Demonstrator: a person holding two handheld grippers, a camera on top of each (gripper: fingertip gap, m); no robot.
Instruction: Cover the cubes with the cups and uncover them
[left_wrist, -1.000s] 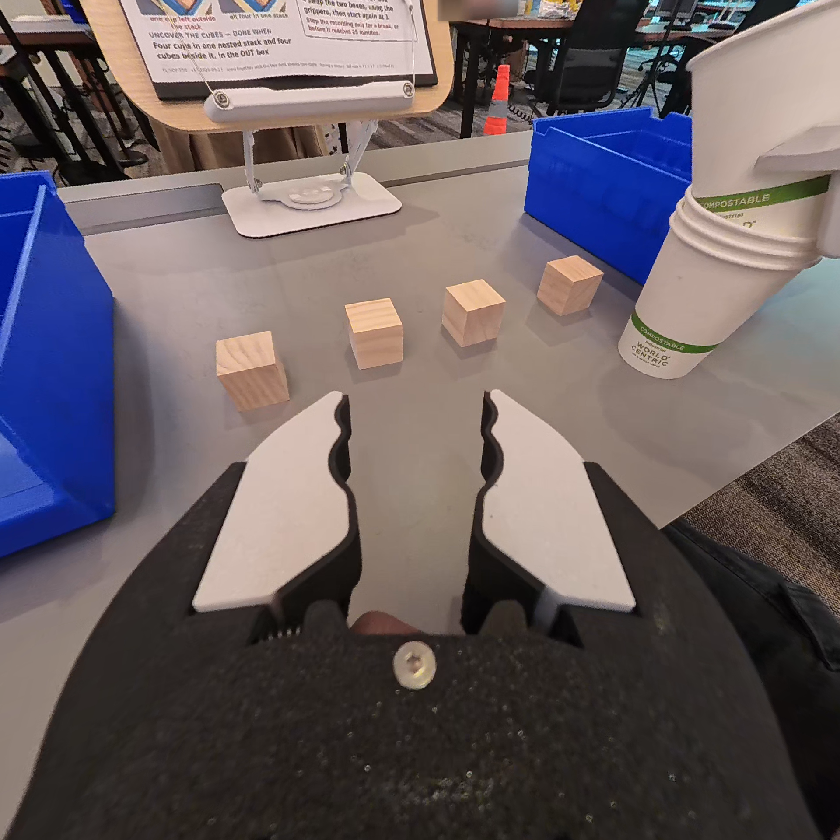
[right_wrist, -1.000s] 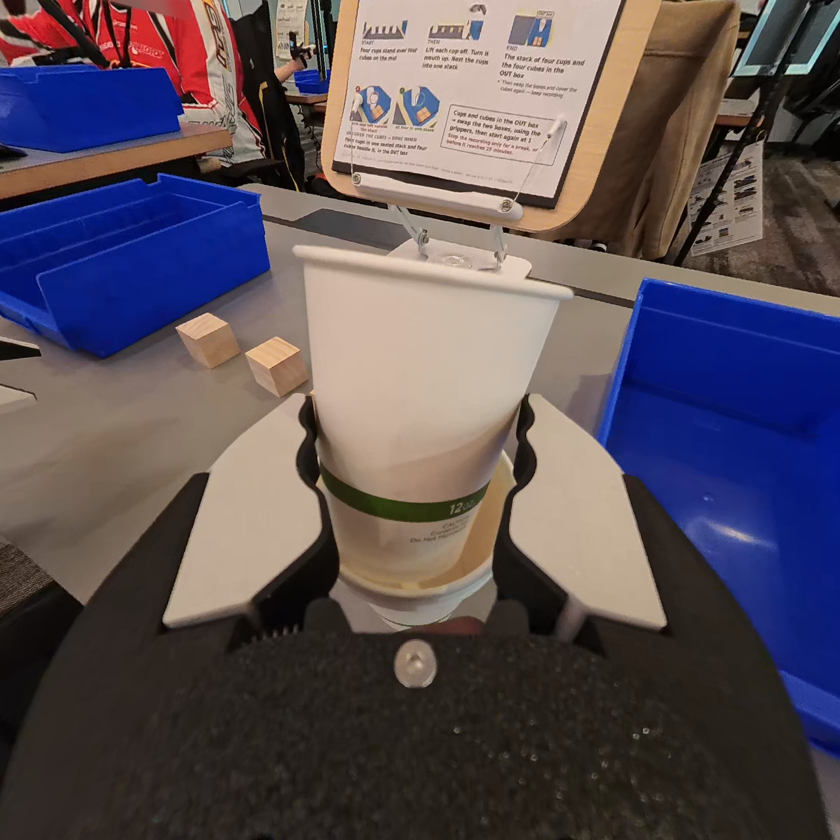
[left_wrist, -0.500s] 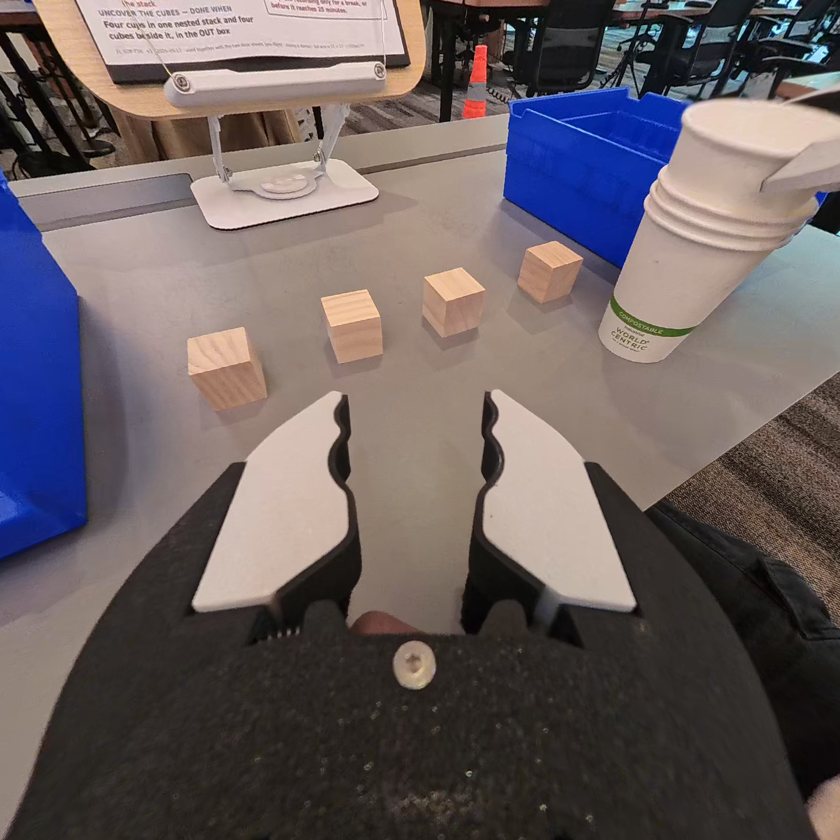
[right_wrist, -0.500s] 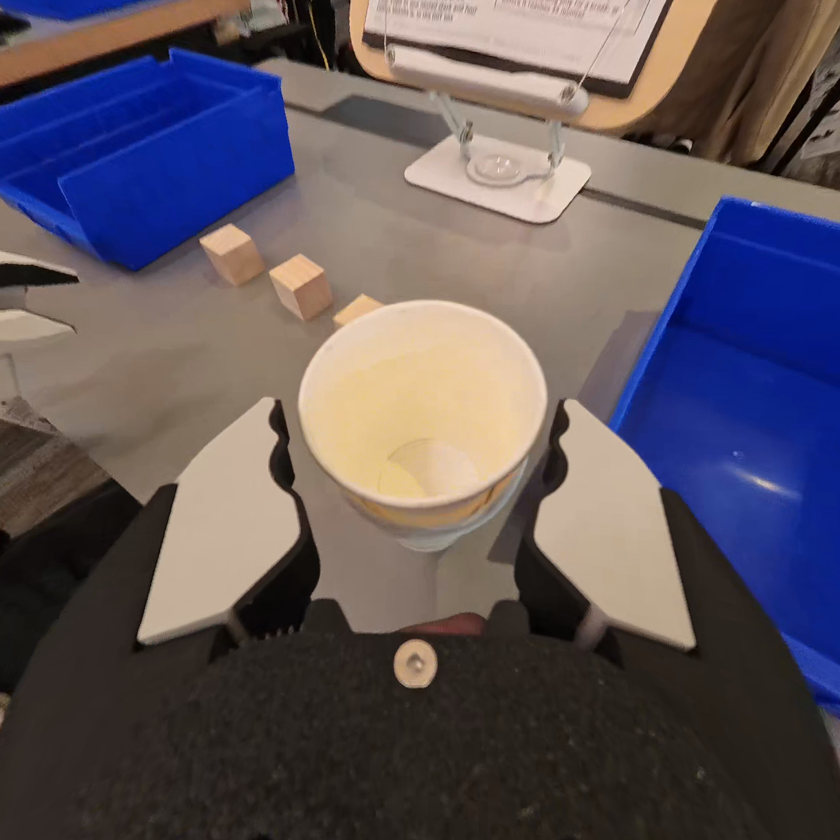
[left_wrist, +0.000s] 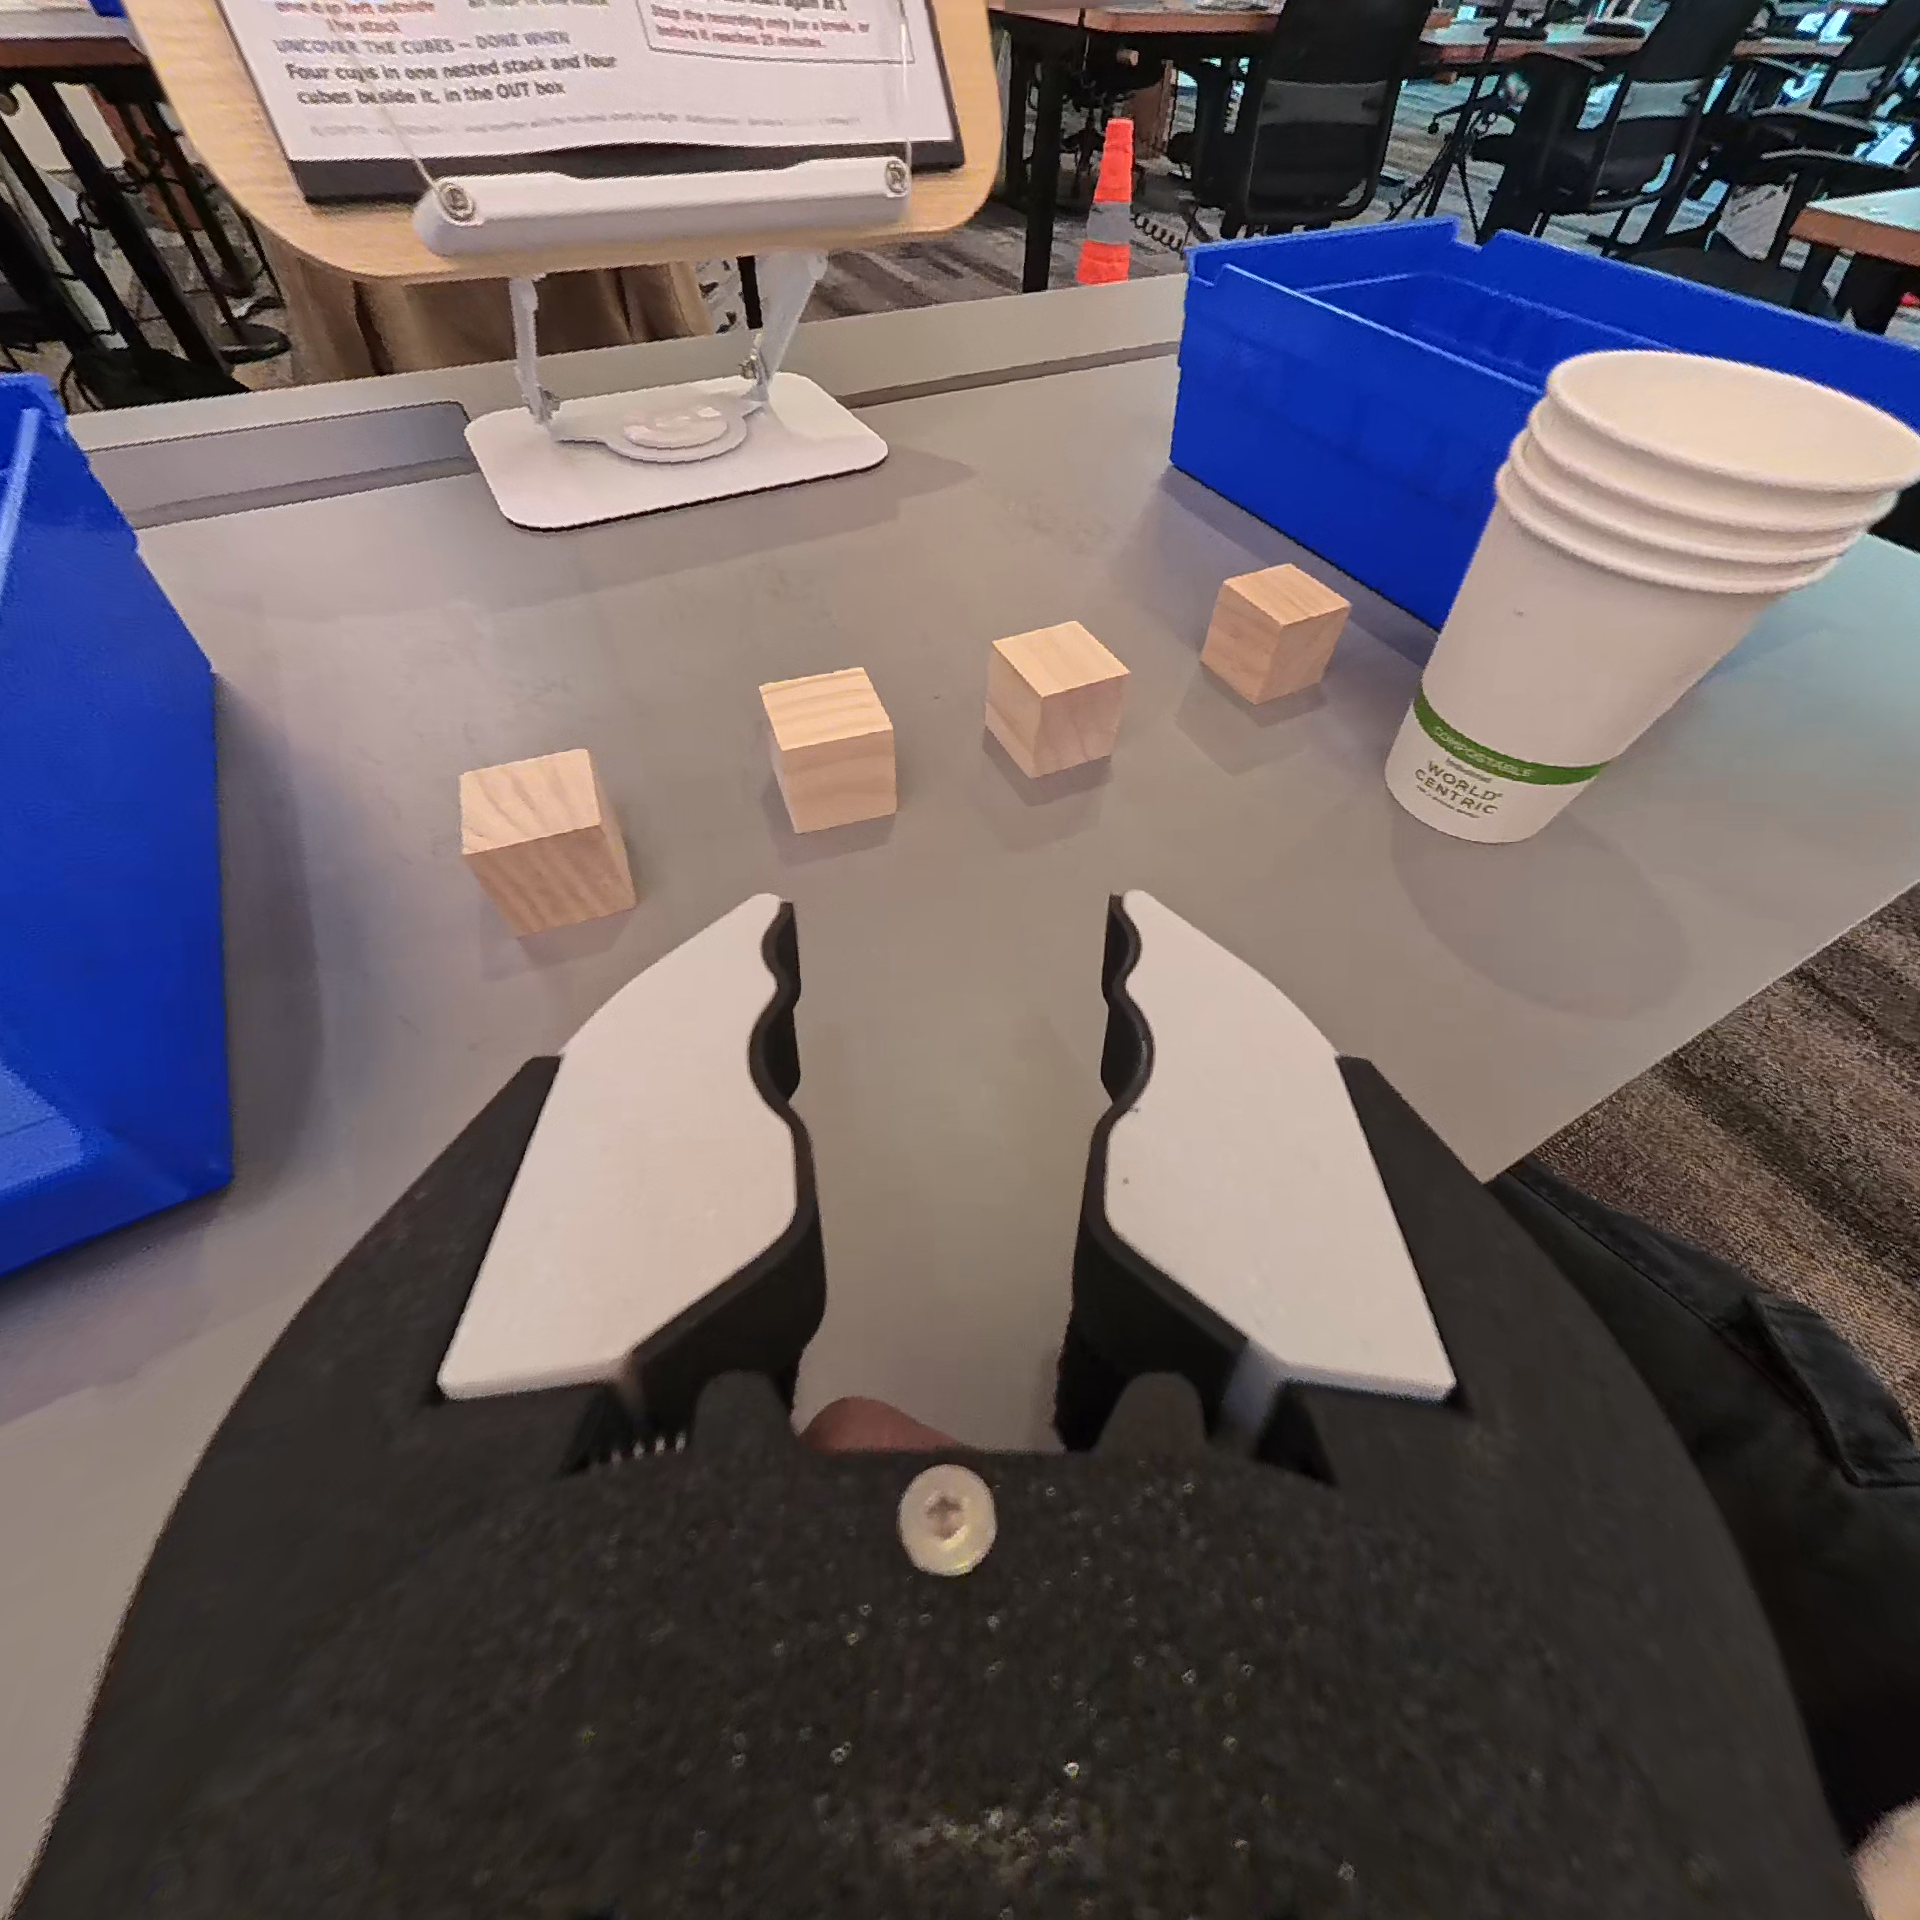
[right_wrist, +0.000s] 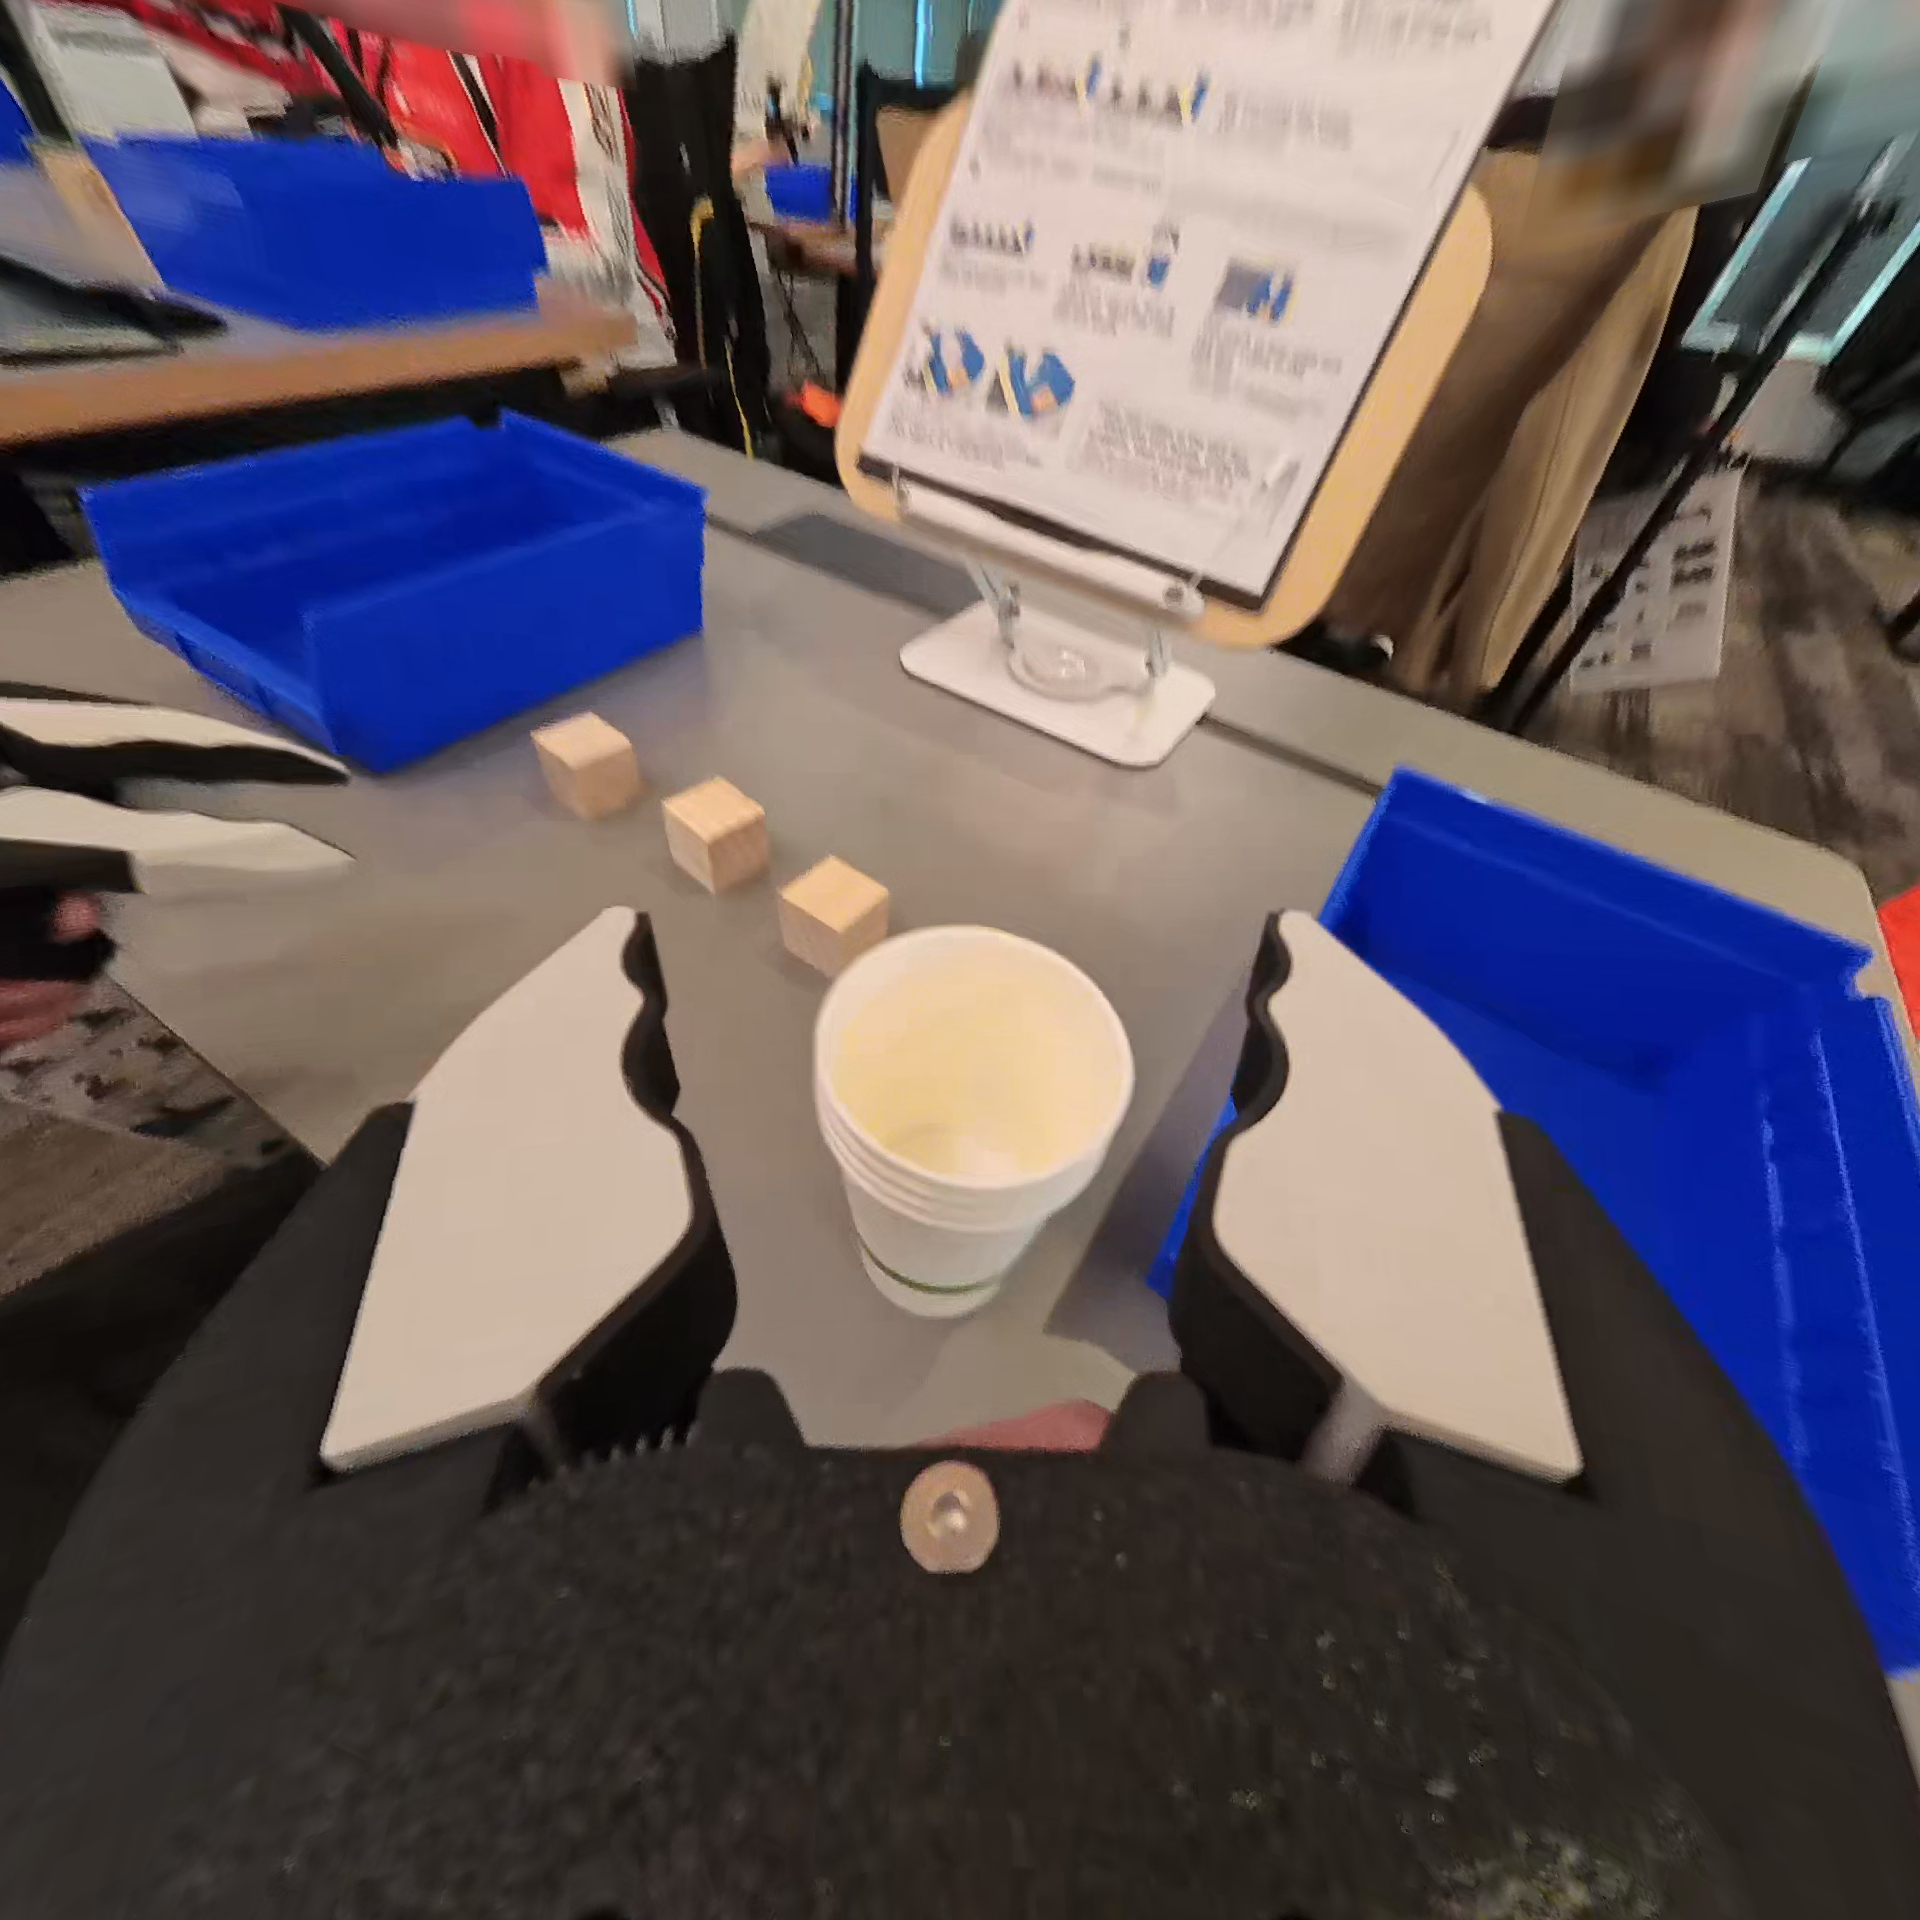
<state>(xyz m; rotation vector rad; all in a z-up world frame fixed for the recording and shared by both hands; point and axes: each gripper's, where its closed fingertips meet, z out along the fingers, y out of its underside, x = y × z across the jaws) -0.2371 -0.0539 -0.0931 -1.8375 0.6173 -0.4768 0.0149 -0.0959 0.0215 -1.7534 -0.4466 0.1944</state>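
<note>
The left gripper (left_wrist: 948, 914) hung spread and empty over the table's (left_wrist: 935, 540) near edge. The right gripper (right_wrist: 951, 935) gaped wide above the nested paper cup stack (right_wrist: 961, 1122), standing upright near the table's right edge. Beyond, four wooden cubes (left_wrist: 828, 748) sat uncovered in a row, then the blue bin (left_wrist: 1351, 416)

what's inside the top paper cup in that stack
Nothing: the top cup of the stack shows a bare pale wall and bottom. The cups nested beneath show only rims; their insides are covered.
</note>
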